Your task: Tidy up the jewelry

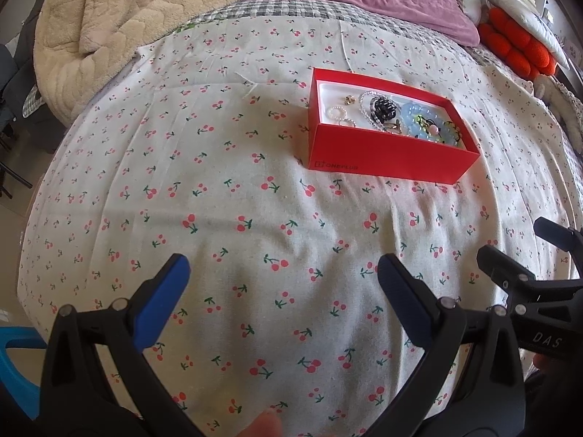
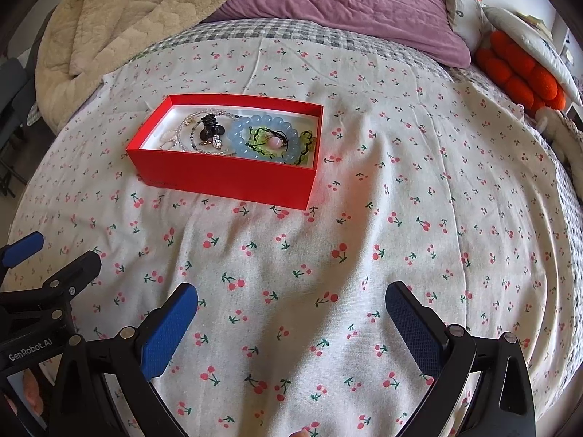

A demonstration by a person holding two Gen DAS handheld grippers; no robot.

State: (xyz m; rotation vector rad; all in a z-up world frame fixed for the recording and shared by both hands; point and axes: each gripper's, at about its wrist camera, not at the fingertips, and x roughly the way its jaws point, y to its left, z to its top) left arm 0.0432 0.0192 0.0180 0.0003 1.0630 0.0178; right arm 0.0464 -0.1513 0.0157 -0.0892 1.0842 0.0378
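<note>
Far left: beige blanket (image 1: 109,22) bunched at the bed's upper left corner, blue stool (image 1: 14,364) low at the edge of the left view.

Left gripper (image 1: 284,284) over the cherry-print sheet (image 1: 255,189), near the front edge of the bed. Claw spread wide, blue pads (image 1: 160,306) well apart, nothing between them. In the right view it shows at the lower left, beside the right gripper.

Red box (image 2: 226,174) sits open on the sheet, mid-bed, well apart from both grippers. It lies ahead and to the right of the left gripper, ahead and to the left of the right one. Jewelry is inside it: at the left end small pearl rings (image 1: 340,114) and a gold piece (image 1: 350,99); then a clear bead strand (image 2: 189,134) and a black beaded item (image 2: 210,123); at the right end a pale blue bead bracelet (image 2: 266,138) lying over a green and black piece (image 2: 308,140), with a pink bead (image 2: 274,142) in the middle. All of it is touching or overlapping in one compartment.

Right gripper (image 2: 291,313) over the sheet, front of the bed. Claw spread wide, pads (image 2: 171,331) well apart, holding nothing. No jewelry seen on the sheet.

Behind: purple pillow (image 2: 346,3) at the head of the bed, checked cover (image 2: 255,31) just under it. Far right: orange cushion (image 2: 517,73) against white pillows (image 2: 528,32).
</note>
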